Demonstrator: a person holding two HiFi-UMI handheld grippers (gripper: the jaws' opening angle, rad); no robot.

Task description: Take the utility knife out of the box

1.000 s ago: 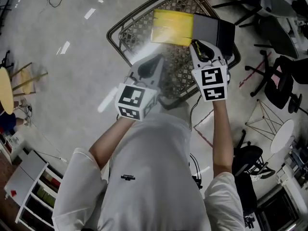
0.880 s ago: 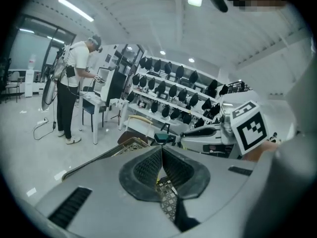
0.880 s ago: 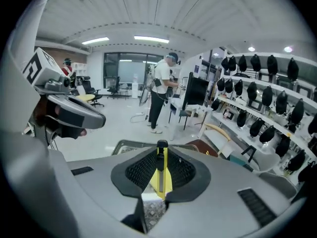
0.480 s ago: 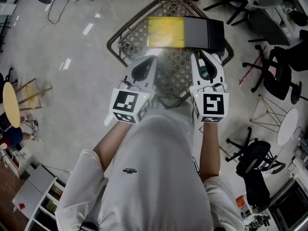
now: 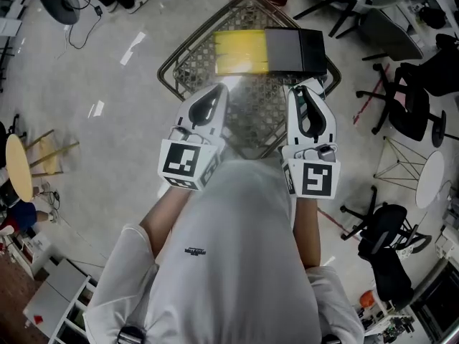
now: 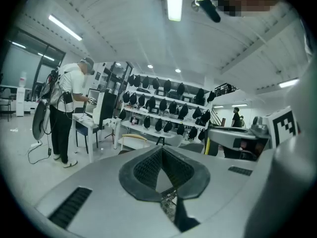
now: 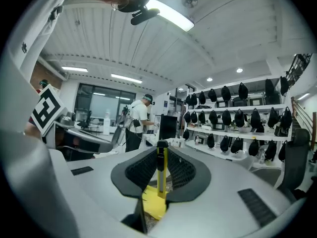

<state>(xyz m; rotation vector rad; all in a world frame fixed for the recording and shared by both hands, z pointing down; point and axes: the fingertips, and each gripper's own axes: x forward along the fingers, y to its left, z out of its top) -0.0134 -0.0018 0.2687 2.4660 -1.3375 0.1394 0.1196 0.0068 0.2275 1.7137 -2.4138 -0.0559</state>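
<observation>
Left claw (image 5: 217, 90) is clenched on nothing: in the left gripper view its two dark ribbed pads (image 6: 143, 170) meet at the tip, and only a sliver of lattice shows through the gap lower down. It hovers over the near left part of the dark wire-lattice desk (image 5: 163, 69), its marker cube close to the person's white T-shirt (image 5: 229, 264). Beyond it, the left gripper view shows a standing person in a white top (image 6: 69, 108) at the far left, and white wall shelves lined with dark rounded objects (image 6: 163, 108).

At the far side of the desk lies the opened flat box (image 5: 269, 51), a yellow half on the left and a dark grey half on the right, side by side and touching.

To the right, the right claw (image 5: 304, 92) is grasping the yellow-and-black utility knife (image 7: 159, 177). In the right gripper view the knife stands upright between the ribbed pads, narrow black end toward the tip and broad yellow end nearer the camera. The knife is out of the box: in the head view the claw's tip shows on the near side of the grey half, apart from it. Black office chairs (image 5: 412, 102) stand on the floor at the far right.
</observation>
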